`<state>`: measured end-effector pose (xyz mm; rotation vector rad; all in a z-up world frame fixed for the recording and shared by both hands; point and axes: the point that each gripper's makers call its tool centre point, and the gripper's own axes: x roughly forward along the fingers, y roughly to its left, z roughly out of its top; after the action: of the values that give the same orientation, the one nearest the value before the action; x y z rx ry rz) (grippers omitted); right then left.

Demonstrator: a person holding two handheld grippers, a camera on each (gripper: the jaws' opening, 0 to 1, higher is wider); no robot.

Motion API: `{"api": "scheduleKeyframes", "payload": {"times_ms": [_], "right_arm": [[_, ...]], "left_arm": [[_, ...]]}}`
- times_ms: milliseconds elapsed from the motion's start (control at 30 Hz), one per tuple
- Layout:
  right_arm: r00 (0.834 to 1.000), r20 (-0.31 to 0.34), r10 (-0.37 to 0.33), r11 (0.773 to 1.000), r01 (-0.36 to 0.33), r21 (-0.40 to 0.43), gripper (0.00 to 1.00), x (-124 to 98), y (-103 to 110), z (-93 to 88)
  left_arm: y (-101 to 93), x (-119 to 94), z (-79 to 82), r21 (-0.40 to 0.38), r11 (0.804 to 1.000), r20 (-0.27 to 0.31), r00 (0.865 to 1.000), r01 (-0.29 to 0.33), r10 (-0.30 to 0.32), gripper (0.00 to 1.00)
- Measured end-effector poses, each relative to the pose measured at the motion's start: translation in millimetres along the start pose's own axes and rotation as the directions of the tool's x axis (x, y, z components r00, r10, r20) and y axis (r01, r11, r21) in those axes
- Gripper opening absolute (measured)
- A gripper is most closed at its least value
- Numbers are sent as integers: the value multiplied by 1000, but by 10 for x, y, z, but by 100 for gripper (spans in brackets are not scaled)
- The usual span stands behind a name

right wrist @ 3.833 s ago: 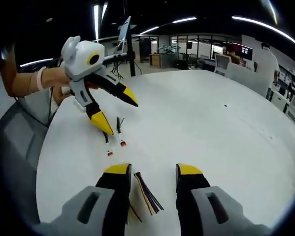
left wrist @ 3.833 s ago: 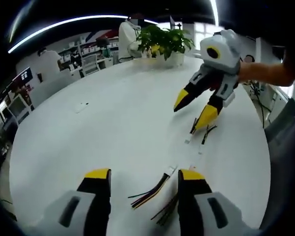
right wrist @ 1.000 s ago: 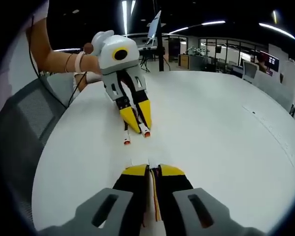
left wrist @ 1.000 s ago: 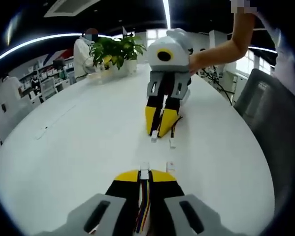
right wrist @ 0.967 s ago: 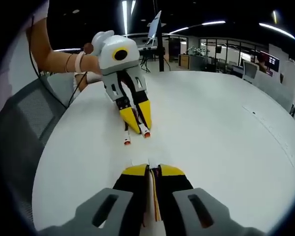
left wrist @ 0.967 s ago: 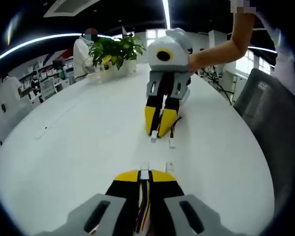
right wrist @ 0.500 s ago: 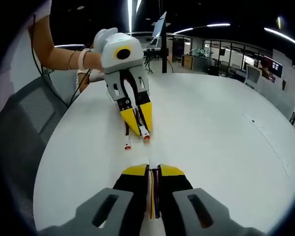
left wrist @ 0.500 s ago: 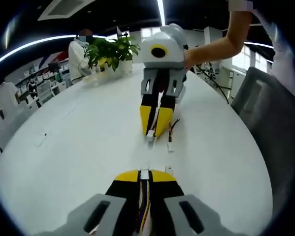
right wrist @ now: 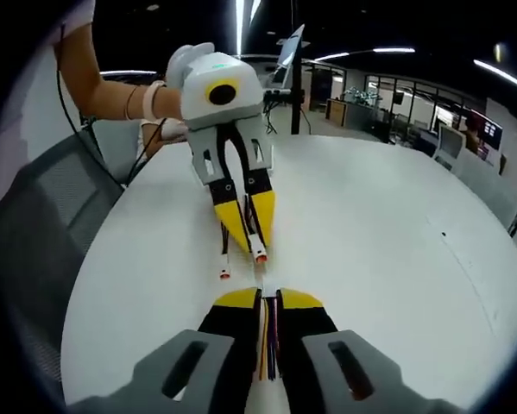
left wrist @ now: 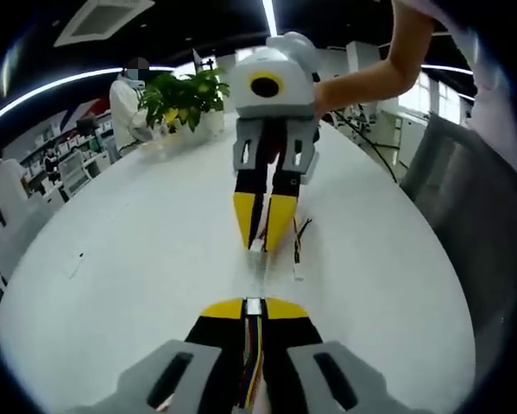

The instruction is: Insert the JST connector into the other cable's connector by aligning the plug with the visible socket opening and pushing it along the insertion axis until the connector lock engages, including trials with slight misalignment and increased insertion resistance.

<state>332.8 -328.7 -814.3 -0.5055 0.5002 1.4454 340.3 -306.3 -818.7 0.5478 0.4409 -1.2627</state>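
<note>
In the left gripper view my left gripper (left wrist: 254, 308) is shut on a cable of coloured wires (left wrist: 251, 362), whose small white connector (left wrist: 254, 304) sticks out between the yellow tips. Facing it, the right gripper (left wrist: 262, 231) is shut on a second cable, its white connector (left wrist: 256, 247) a short gap from mine. In the right gripper view my right gripper (right wrist: 267, 298) is shut on its wires (right wrist: 267, 338), and the left gripper (right wrist: 250, 231) points at it with a red-tipped connector (right wrist: 259, 255) close above my tips. The two connectors are nearly in line and still apart.
A white round table (left wrist: 137, 250) lies under both grippers. A spare cable (left wrist: 298, 252) rests beside the right gripper, its spare connector (right wrist: 225, 274) on the table. A potted plant (left wrist: 182, 97) stands at the far edge. A grey chair (right wrist: 34, 233) stands at the table's side.
The two grippers have closed in on each other, tips pointing head-on. The gap between the two held connectors has shrunk to a short one. Both stay shut on their cables.
</note>
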Motion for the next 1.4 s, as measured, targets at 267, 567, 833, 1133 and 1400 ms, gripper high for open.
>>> {"api": "scheduleKeyframes", "payload": {"times_ms": [267,567,833,1133,1400], "right_arm": [[999,-22,25,999,-25,-34,4,43,35,16],[998,-51,45,997,-48,-56,4,82,80,6],[997,-56,53,997,-57,-61,4,82,73,7],[994,-76,76,994,-81,-74,4,115,68,-33],[991,-99,94,990,-104,-100,4,131,104,-80]], "left_arm": [[-46,33,59,13,999,-3,999,32,-32,0],[-73,70,95,30,998,-7,999,47,-47,0],[-80,65,100,40,998,-12,999,52,-52,0],[-128,73,91,49,996,-26,997,75,-73,0],[-153,112,39,22,994,-37,994,104,-103,0]]}}
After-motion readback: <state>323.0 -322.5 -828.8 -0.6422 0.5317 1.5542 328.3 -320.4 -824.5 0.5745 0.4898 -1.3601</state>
